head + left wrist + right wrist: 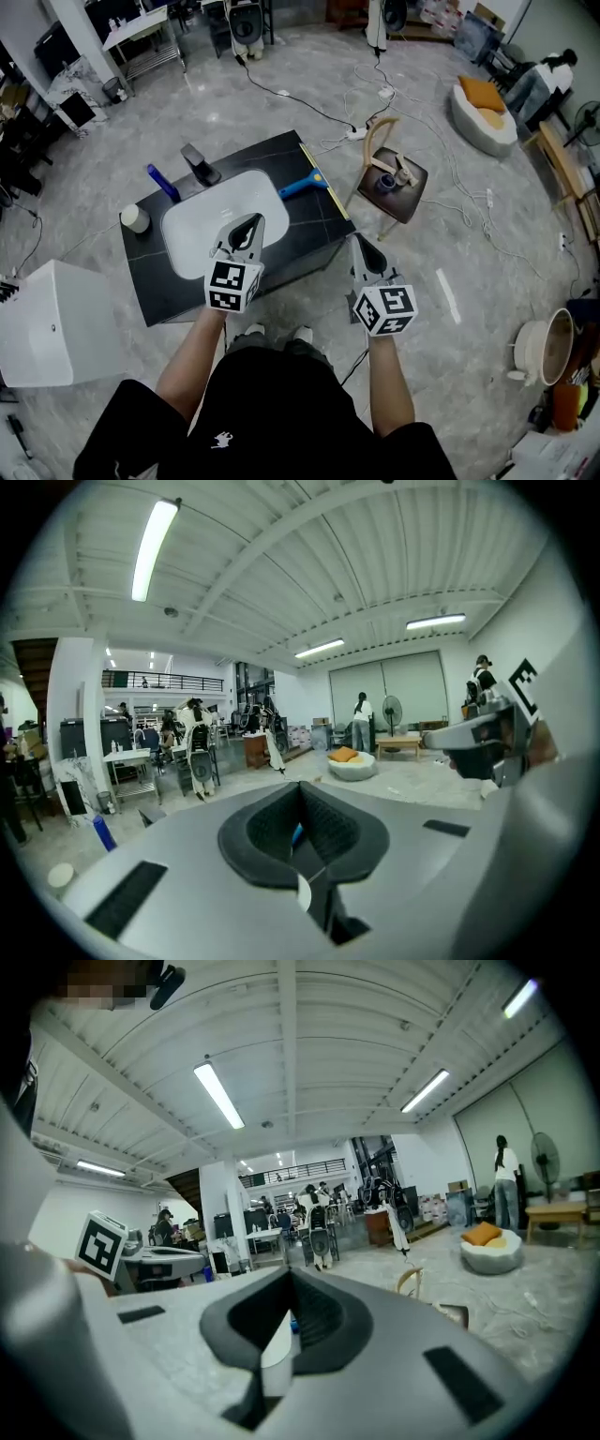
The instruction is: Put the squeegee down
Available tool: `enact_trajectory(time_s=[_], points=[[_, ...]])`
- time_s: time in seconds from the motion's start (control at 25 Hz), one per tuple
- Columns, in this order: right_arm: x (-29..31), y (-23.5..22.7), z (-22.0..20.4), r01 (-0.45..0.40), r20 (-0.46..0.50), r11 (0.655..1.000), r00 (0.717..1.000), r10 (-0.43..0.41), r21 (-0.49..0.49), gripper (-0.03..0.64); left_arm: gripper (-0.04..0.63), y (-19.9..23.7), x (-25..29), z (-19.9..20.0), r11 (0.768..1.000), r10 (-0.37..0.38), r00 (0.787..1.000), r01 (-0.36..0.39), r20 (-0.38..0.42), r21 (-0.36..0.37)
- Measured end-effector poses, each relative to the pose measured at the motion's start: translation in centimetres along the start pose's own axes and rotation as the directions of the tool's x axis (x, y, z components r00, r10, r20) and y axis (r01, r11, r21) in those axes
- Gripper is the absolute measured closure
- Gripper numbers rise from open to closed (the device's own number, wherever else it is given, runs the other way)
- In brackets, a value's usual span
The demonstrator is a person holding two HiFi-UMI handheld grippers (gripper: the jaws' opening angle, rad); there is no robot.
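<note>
The squeegee (pixel 302 185), with a blue handle and a long yellowish blade, lies on the right part of the black table (pixel 300 234), beside the white sink basin (pixel 202 234). My left gripper (pixel 247 231) hovers over the basin's near right side, shut and empty, a little short of the squeegee. My right gripper (pixel 365 250) is shut with nothing in it, held off the table's right front corner. In the left gripper view the jaws (pixel 300 808) are closed together, and so are those in the right gripper view (pixel 286 1309). Both look out level across the hall.
On the table's left stand a blue bottle (pixel 162 182), a black faucet (pixel 200 164) and a small white cup (pixel 136 218). A wooden chair (pixel 394 178) stands to the right and a white box (pixel 52 323) at the left. Cables cross the floor.
</note>
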State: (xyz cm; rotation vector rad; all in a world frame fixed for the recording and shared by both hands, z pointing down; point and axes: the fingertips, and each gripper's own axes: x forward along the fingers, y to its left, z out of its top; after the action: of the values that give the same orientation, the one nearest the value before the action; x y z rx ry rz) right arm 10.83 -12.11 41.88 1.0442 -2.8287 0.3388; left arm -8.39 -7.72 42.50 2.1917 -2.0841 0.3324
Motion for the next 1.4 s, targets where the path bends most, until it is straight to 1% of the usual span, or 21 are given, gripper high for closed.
enact_trajectory(time_s=[0.12, 0.4, 0.68, 0.92, 1.2, 1.4], points=[[-0.4, 1.0, 0.6, 0.026, 0.013, 1.000, 1.000, -0.025, -0.010, 0.615, 0.592, 0.7, -1.0, 1.1, 1.000, -0.021, 0.999, 0.022, 0.041, -0.021], [-1.6, 5.1, 2.6, 0.099, 0.051, 0.994, 0.994, -0.097, -0.038, 0.615, 0.592, 3.5, -3.9, 3.1, 0.996, -0.089, 0.992, 0.089, 0.088, 0.002], [-2.9, 9.5, 3.9, 0.179, 0.108, 0.983, 0.979, -0.175, -0.027, 0.615, 0.593, 6.7, -7.0, 4.3, 0.992, -0.126, 0.979, 0.126, 0.160, 0.006], [-4.0, 12.6, 3.9, 0.234, 0.124, 0.972, 0.965, -0.230, -0.018, 0.615, 0.593, 8.4, -9.8, 4.3, 0.987, -0.163, 0.970, 0.158, 0.180, 0.038], [-4.4, 15.1, 3.0, 0.269, 0.114, 0.963, 0.957, -0.265, -0.027, 0.615, 0.593, 10.0, -11.7, 3.7, 0.983, -0.183, 0.964, 0.179, 0.194, 0.038], [-4.6, 15.9, 2.8, 0.294, 0.113, 0.955, 0.951, -0.289, -0.029, 0.615, 0.592, 10.7, -12.0, 3.0, 0.982, -0.190, 0.965, 0.185, 0.183, 0.044]])
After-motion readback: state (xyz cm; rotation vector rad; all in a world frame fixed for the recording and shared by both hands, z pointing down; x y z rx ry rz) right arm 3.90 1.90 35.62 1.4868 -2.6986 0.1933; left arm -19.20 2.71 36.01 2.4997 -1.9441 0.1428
